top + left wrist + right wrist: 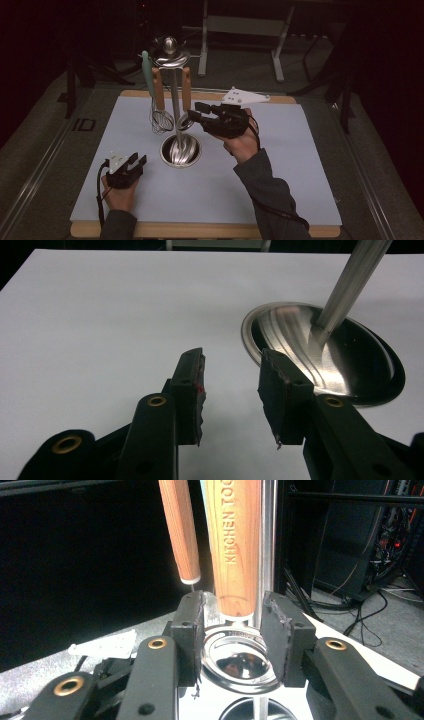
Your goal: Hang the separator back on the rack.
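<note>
A steel utensil stand [176,100] rises from its round base [181,150] on the white mat [280,165]. A whisk [161,120], a teal-handled tool [146,70] and a wooden-handled tool [186,87] with a round metal head hang from its top. My right gripper [196,113] reaches in from the right at that tool's lower end. In the right gripper view the jaws [232,610] stand on either side of the wooden handle [234,550] and shiny head [240,662], with slim gaps showing. My left gripper [138,159] rests open left of the base [320,355], nothing between its jaws [232,370].
The mat lies on a wooden table whose edge [200,231] runs along the front. The whisk's thinner wooden handle [180,530] hangs just left of the right jaws. Metal frame legs [280,60] stand on the dark floor behind the table.
</note>
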